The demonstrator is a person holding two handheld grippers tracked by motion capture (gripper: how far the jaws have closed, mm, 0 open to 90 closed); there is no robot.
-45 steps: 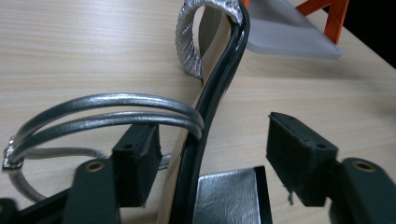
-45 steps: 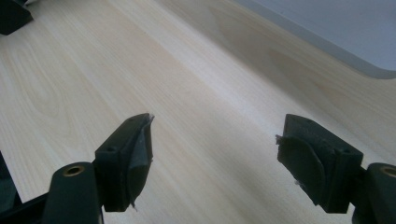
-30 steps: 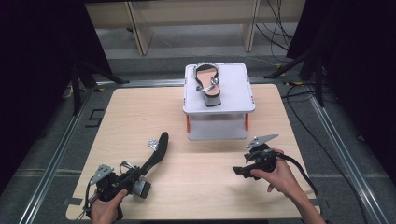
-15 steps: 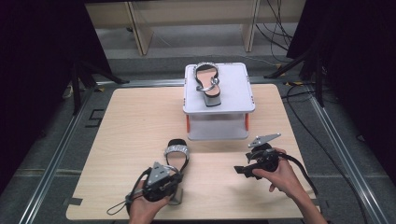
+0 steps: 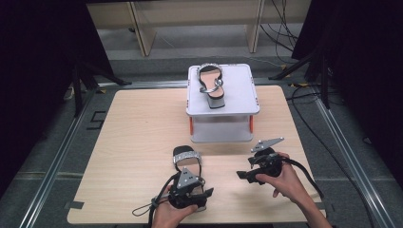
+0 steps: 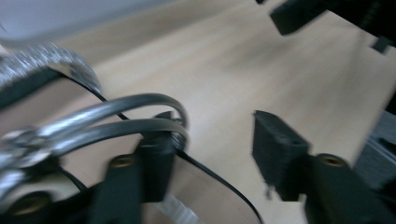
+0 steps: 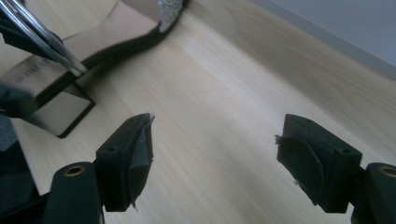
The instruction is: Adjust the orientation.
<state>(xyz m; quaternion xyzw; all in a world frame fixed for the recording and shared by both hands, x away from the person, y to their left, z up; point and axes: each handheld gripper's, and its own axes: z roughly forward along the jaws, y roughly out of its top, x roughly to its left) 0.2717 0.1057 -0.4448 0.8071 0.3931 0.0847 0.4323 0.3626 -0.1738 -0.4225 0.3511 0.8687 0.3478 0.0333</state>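
Observation:
A black sandal with a glittery silver toe band [image 5: 187, 156] lies flat on the wooden table [image 5: 133, 133], in front of the white stand [image 5: 242, 90]. Its mate [image 5: 212, 85] sits on top of that stand. My left gripper [image 5: 199, 194] is over the near sandal's heel end. In the left gripper view its jaws stand wide apart [image 6: 217, 149], and the sandal's silver ankle straps [image 6: 107, 116] lie against the left jaw. My right gripper [image 5: 244, 175] hovers just right of the sandal. It is open [image 7: 215, 149] over bare wood, with the sandal's block heel [image 7: 51, 112] to its left.
The stand has orange legs and a lower shelf [image 5: 221, 133]. The table's front edge [image 5: 114, 219] runs just below both hands. Metal rails [image 5: 57, 156] flank the table, and cables [image 5: 309, 171] trail from the right gripper.
My left gripper has brought the sandal from the front left, where it hung tilted, to front centre. The sandal now lies flat. The right gripper has barely moved.

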